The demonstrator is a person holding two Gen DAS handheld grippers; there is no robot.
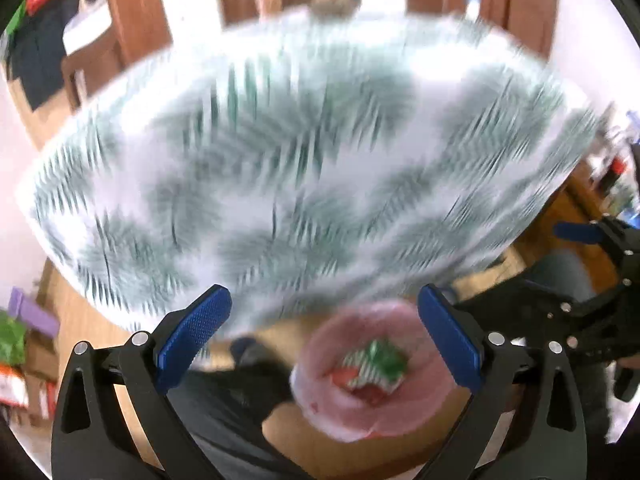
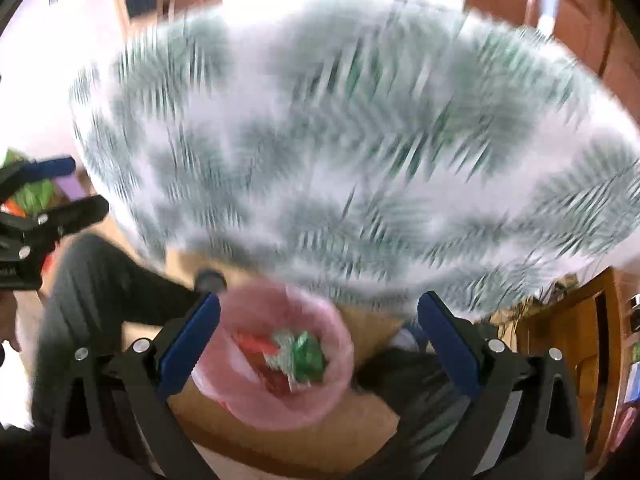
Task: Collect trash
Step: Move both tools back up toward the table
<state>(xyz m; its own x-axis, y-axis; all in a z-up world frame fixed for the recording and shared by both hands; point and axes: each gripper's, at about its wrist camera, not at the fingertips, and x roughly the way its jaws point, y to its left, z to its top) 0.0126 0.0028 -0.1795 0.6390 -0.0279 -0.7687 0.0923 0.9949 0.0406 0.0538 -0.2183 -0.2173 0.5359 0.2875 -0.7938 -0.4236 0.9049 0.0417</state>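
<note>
A bin with a pink liner [image 1: 348,408] stands on the floor below the table edge. Crumpled green, red and white wrappers [image 1: 372,364] lie inside it. My left gripper [image 1: 324,300] hangs high above the bin, its jaws wide open with nothing between them. In the right wrist view the same bin [image 2: 248,400] and wrappers [image 2: 304,356] show between the blue pads of my right gripper [image 2: 320,304], which is also open and empty, well above the bin. Each gripper shows in the other's view: the right gripper [image 1: 556,256] and the left gripper [image 2: 80,186]. Both views are motion-blurred.
A round table with a white, green-leaf cloth [image 1: 304,152] fills the space ahead. Wooden chairs [image 1: 132,20] stand behind it and a wooden cabinet [image 2: 568,340] is on the right. The person's dark trouser legs [image 2: 92,280] flank the bin on the wooden floor [image 2: 376,328].
</note>
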